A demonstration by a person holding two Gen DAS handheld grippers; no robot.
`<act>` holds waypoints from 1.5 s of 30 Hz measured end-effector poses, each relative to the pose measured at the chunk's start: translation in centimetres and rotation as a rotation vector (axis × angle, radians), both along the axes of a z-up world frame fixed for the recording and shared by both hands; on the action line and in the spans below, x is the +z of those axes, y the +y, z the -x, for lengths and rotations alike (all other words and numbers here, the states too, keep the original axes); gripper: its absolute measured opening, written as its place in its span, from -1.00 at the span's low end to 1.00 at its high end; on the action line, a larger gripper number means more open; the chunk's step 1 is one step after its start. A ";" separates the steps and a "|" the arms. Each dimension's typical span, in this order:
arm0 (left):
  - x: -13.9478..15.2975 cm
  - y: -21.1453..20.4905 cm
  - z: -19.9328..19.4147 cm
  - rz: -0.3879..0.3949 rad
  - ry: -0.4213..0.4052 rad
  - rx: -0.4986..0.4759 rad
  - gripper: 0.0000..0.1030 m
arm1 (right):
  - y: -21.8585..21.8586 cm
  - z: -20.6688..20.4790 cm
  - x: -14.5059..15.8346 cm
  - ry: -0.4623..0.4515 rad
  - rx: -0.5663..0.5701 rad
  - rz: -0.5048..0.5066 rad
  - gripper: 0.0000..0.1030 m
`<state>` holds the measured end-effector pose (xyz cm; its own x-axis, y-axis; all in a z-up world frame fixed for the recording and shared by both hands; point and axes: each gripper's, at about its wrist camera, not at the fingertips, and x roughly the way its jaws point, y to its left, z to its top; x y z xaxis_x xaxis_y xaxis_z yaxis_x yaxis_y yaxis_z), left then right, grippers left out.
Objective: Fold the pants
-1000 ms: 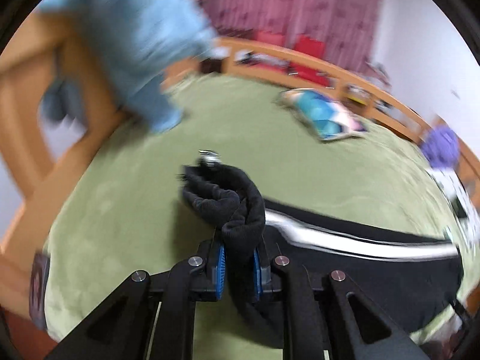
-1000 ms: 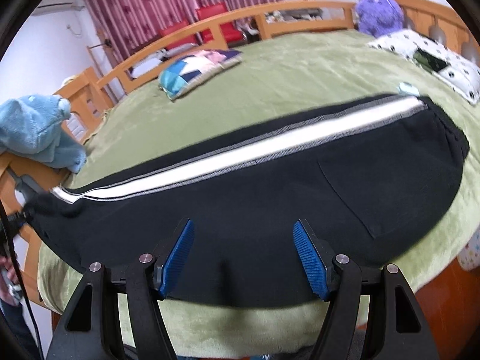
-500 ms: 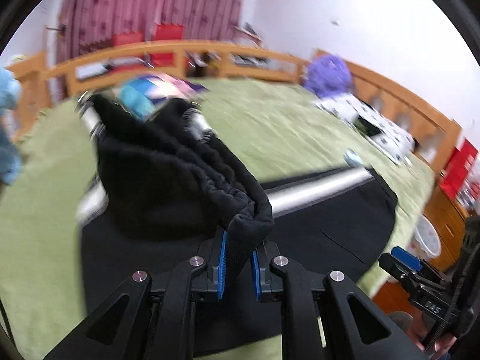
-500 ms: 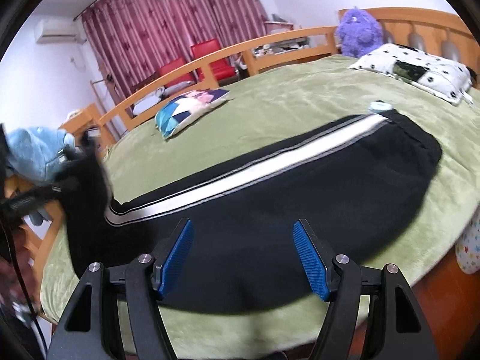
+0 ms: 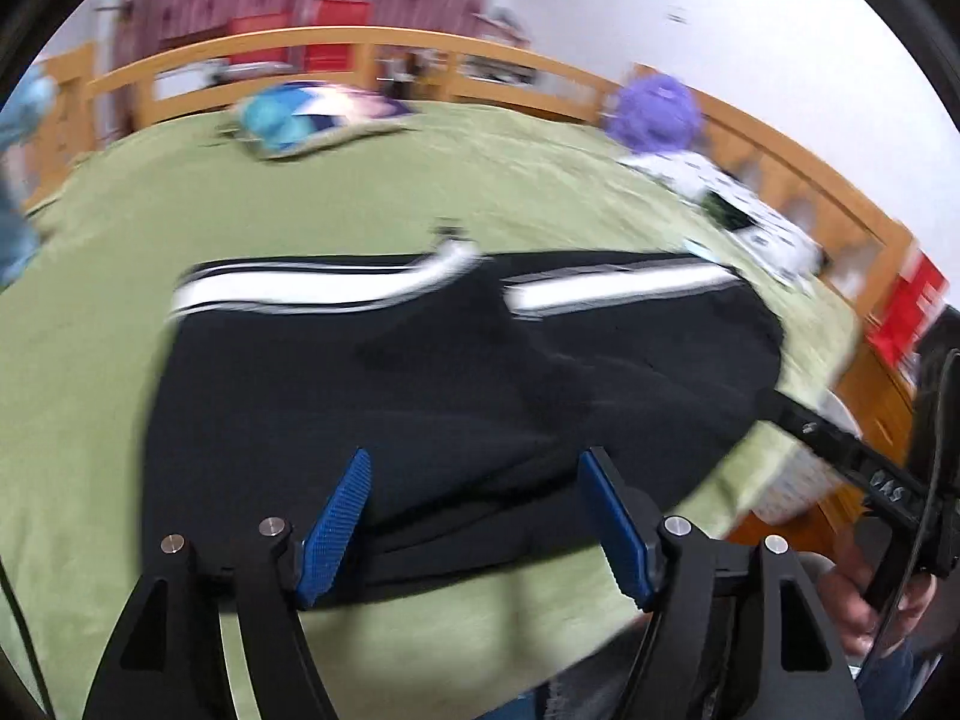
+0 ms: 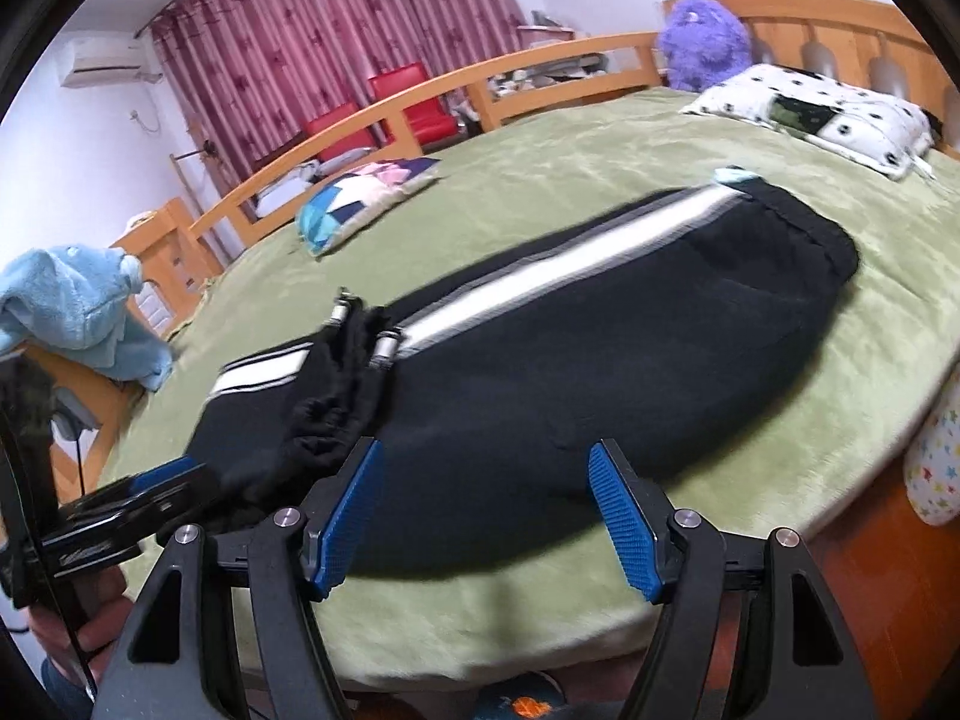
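On the green bed the black pants lie half folded, the leg ends laid back near the middle so the white stripes line up. Above the pants' near edge the left gripper is opening with nothing between its pads, and the right gripper hangs wide and empty, probably ready for the next fold. Blur hides how flat the fold sits.

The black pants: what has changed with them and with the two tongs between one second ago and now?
The left tongs, which pinched the leg end, carried it over the black pants toward the waist and let go; their jaws are opening with nothing between them. The folded-over end now lies on the pants. The right tongs stayed open and empty near the front edge. The pillows and toys on the green bedspread did not move.
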<state>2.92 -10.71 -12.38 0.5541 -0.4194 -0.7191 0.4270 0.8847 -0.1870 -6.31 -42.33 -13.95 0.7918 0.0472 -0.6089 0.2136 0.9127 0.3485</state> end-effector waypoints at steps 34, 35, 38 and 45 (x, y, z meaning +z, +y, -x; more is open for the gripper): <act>-5.4 14.2 -0.4 0.200 0.118 0.259 0.37 | 4.5 -7.1 -5.6 0.202 0.014 -0.114 -0.12; -5.3 14.0 -0.4 0.191 0.112 0.261 0.37 | 5.1 -6.6 -5.0 0.196 0.019 -0.080 0.09; -5.0 13.3 -0.2 0.177 0.087 0.260 0.36 | 6.8 -5.2 -3.6 0.178 0.021 0.052 0.20; -4.3 12.1 1.1 0.182 0.038 0.242 0.31 | 5.6 -2.1 -1.7 0.075 -0.009 0.222 0.19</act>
<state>1.86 1.38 -16.67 0.6282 -0.4022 -0.6661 0.1975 0.9104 -0.3635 -4.23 -36.70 -15.61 0.7438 -0.1015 -0.6606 0.2398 0.9631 0.1221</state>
